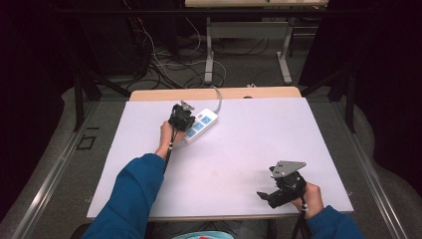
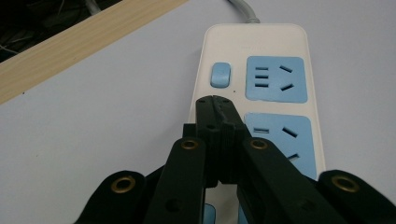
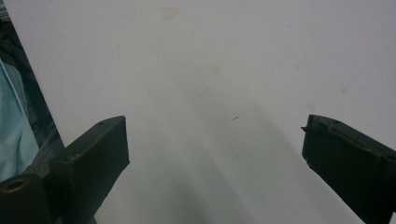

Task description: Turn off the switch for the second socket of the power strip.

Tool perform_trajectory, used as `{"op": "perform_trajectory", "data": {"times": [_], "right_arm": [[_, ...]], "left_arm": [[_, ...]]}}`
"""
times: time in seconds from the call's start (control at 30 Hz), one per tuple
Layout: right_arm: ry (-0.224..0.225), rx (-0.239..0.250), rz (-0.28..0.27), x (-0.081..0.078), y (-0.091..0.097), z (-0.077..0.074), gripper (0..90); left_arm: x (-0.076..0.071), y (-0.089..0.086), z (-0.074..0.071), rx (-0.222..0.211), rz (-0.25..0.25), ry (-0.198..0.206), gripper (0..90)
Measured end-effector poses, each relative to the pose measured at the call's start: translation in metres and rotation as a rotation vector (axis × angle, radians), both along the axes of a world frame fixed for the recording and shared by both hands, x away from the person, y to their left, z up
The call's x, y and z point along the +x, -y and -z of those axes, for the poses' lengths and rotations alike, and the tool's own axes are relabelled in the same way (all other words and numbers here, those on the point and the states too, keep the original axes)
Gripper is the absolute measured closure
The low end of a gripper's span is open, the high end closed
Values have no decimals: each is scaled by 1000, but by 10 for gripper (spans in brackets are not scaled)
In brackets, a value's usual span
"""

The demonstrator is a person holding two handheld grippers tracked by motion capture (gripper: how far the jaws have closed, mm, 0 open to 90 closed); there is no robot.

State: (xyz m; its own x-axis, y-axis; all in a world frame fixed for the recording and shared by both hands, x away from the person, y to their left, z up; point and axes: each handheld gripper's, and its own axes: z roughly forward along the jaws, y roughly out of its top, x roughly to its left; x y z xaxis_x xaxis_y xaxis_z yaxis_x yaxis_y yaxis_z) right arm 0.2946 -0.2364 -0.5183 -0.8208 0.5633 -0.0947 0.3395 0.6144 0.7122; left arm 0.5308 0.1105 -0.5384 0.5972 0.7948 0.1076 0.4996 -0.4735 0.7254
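A white power strip [image 1: 201,125] with blue sockets lies at the back left of the white table, its grey cable [image 1: 218,97] running off the far edge. My left gripper [image 1: 180,117] hovers over the strip's left side, jaws shut with nothing between them. In the left gripper view the closed tips of that gripper [image 2: 215,103] sit just short of the blue rocker switch [image 2: 220,74] on the power strip [image 2: 254,42]. My right gripper [image 1: 271,195] rests near the front right edge, jaws wide open. The right gripper view shows this gripper [image 3: 215,140] over bare table.
A wooden strip [image 1: 214,93] edges the table's far side. Beyond it are a desk frame [image 1: 249,45] and tangled cables [image 1: 164,67] on the floor. A blue sleeve [image 1: 132,196] reaches in from the bottom left.
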Motion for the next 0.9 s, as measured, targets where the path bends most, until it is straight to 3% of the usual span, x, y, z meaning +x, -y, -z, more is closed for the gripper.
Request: {"op": "perform_trajectory", "data": {"times": [0.2,0.6,0.9], "right_arm": [[-18,-2,-1,-1,0,0,69],[-9,-5,-8,0,0,0,69],[-10,-3,-8,0,0,0,69]], "left_arm": [[1,-1,-2,-4,4,-3,900],[1,-2,-2,-2,-6,-5,900],[-2,-7,-13,-25,-15,2,647]]}}
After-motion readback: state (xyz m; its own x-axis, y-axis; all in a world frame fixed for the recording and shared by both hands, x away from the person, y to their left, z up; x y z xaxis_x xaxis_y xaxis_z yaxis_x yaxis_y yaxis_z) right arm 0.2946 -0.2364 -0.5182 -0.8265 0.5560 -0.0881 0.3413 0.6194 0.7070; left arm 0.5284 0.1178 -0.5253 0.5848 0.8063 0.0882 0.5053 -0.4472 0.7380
